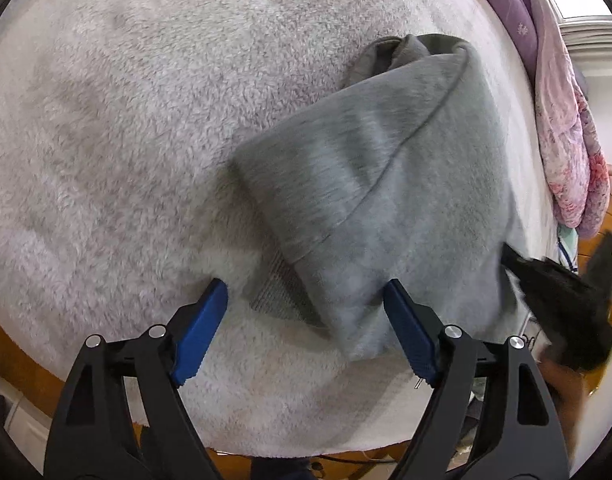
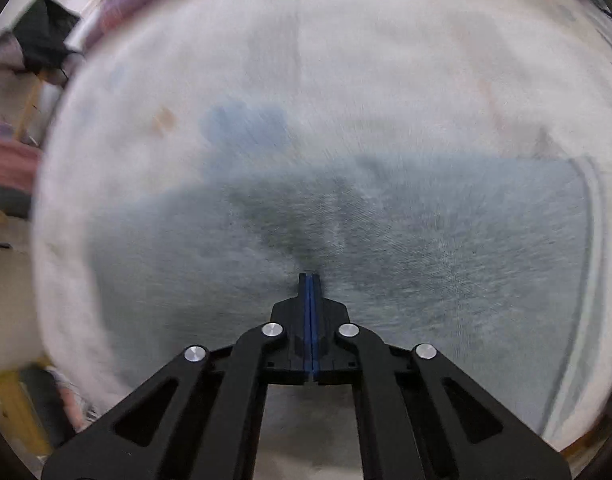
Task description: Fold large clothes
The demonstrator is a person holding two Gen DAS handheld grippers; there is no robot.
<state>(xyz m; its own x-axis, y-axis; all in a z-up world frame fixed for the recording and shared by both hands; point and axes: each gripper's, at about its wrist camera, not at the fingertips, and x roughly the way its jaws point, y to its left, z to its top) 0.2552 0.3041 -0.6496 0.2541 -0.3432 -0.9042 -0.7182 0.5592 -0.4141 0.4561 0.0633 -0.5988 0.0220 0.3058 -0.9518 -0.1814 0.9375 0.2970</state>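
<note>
Left gripper (image 1: 306, 292) is hanging over the near edge of a grey sweatshirt (image 1: 386, 168), pointing steeply down, fingers (image 1: 202, 332) spread wide with nothing pinched. The ribbed hem corner (image 1: 278, 292) and a folded grey flap are lying in the gap between the blue pads, not pressed by either one.

The sweatshirt is lying partly folded on a white fleecy blanket (image 1: 126, 120) that is covering a bed, collar end (image 1: 386, 52) pointing away from the left camera. It is sitting toward the right side of the blanket in that view. A pink and purple quilt (image 1: 562, 132) is bunched along the far right edge. The other tool is showing there as a dark blurred shape (image 1: 562, 300) at the sweatshirt's right edge.

Right gripper (image 2: 310, 278) is also pointing down, fingers (image 2: 305, 320) fully closed, blue pads meeting flat. In the right wrist view grey cloth (image 2: 386, 260) is filling the area under and ahead of the tips, but the picture is heavily smeared. Cannot tell whether any fabric is caught between the pads or whether the tips are touching the cloth. White blanket (image 2: 346, 60) is showing beyond the grey area.
</note>
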